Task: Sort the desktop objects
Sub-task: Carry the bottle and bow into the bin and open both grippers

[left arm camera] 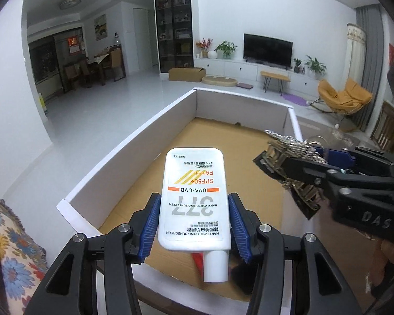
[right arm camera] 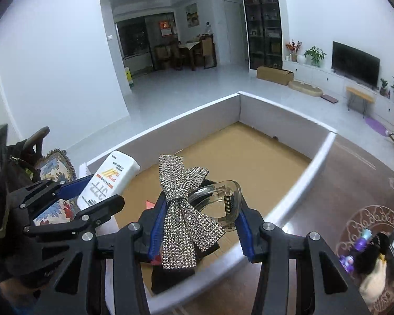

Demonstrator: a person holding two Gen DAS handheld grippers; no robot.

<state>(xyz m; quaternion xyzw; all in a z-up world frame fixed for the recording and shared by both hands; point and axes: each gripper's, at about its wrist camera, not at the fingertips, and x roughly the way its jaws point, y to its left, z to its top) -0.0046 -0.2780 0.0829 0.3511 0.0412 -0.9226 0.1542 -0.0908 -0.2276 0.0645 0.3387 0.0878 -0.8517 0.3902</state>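
My left gripper is shut on a white sunscreen tube, cap toward the camera, held above the near end of a white-walled box with a brown cardboard floor. My right gripper is shut on a rhinestone bow hair clip with a clear plastic claw, also above the box. The right gripper with the clip shows at the right of the left wrist view. The left gripper with the tube shows at the left of the right wrist view. A red item and a dark item lie partly hidden under the grippers.
The box sits on a dark brown patterned table. Several small items, a purple one and a dark one, lie on the table at the right. A floral cushion is at the left.
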